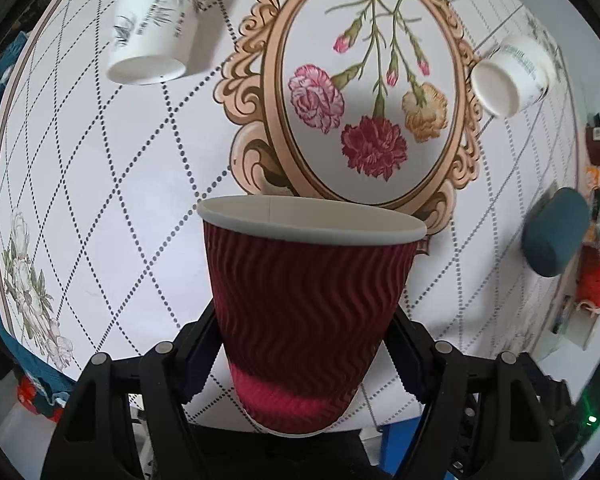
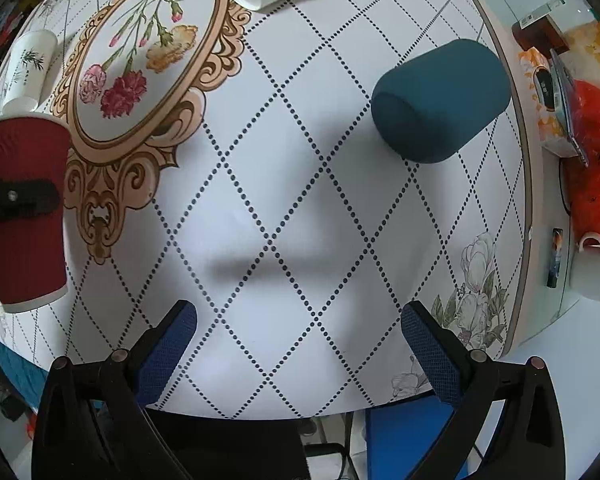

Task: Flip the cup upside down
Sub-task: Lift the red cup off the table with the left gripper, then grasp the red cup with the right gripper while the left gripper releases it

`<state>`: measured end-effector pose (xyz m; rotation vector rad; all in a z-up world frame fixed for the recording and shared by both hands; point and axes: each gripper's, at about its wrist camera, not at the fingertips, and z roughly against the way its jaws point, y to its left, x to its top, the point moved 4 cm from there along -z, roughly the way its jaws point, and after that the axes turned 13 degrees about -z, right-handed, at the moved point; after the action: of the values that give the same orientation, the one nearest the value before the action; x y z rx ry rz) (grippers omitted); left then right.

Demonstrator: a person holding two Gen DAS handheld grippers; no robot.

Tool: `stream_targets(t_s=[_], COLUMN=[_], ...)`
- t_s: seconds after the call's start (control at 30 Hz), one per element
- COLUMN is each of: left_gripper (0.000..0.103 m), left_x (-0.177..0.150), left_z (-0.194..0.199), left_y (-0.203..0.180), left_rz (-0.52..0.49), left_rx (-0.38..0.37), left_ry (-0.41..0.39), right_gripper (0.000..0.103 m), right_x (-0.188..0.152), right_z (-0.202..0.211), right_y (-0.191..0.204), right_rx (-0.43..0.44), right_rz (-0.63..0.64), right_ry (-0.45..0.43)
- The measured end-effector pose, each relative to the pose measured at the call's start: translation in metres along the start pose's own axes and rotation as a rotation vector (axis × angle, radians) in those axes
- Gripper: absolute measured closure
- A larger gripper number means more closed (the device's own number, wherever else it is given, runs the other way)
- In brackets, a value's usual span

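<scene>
A dark red ribbed paper cup [image 1: 308,316] with a white rim sits between the fingers of my left gripper [image 1: 304,360], which is shut on it and holds it above the table, mouth facing away from the camera. The same cup [image 2: 24,208] shows at the left edge of the right wrist view with a black finger [image 2: 20,198] across it. My right gripper [image 2: 298,344] is open and empty above the table's near edge.
The round table [image 2: 284,208] has a floral cloth. A teal cup [image 2: 440,100] lies on its side at the right. A white cup [image 1: 156,24] stands upside down at far left; another [image 1: 508,76] lies on its side. Clutter and a mug [image 2: 592,272] sit beyond the right edge.
</scene>
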<state>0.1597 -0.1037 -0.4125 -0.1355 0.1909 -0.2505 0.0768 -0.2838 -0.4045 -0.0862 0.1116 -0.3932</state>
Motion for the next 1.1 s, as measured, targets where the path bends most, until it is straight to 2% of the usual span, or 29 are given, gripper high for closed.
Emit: stream_targets(t_s=[0.17, 0.57, 0.6, 0.73, 0.9, 1.1], left_gripper=[0.029, 0.028, 0.027, 0.012, 0.011, 0.011], left_x=[0.003, 0.010, 0.016, 0.018, 0.020, 0.023], left_z=[-0.017, -0.027, -0.024, -0.022, -0.023, -0.010], left_y=[-0.009, -0.017, -0.016, -0.013, -0.014, -0.013], left_rz=[-0.023, -0.075, -0.076, -0.084, -0.089, -0.079], left_rx=[0.026, 0.043, 0.040, 0.049, 0.060, 0.036], left_ry=[0.017, 0.031, 0.032, 0.029, 0.020, -0.003], right_gripper=[0.000, 0.000, 0.000, 0.000, 0.000, 0.000], right_x=[-0.002, 0.011, 0.011, 0.014, 0.018, 0.024], right_z=[-0.004, -0.016, -0.016, -0.014, -0.005, 0.003], right_y=[-0.009, -0.021, -0.022, -0.023, -0.020, -0.018], right_rx=[-0.001, -0.007, -0.007, -0.006, -0.004, 0.002], right_rz=[-0.018, -0.051, -0.052, -0.053, -0.054, -0.050], right_ry=[0.003, 0.015, 0.016, 0.011, 0.003, -0.008])
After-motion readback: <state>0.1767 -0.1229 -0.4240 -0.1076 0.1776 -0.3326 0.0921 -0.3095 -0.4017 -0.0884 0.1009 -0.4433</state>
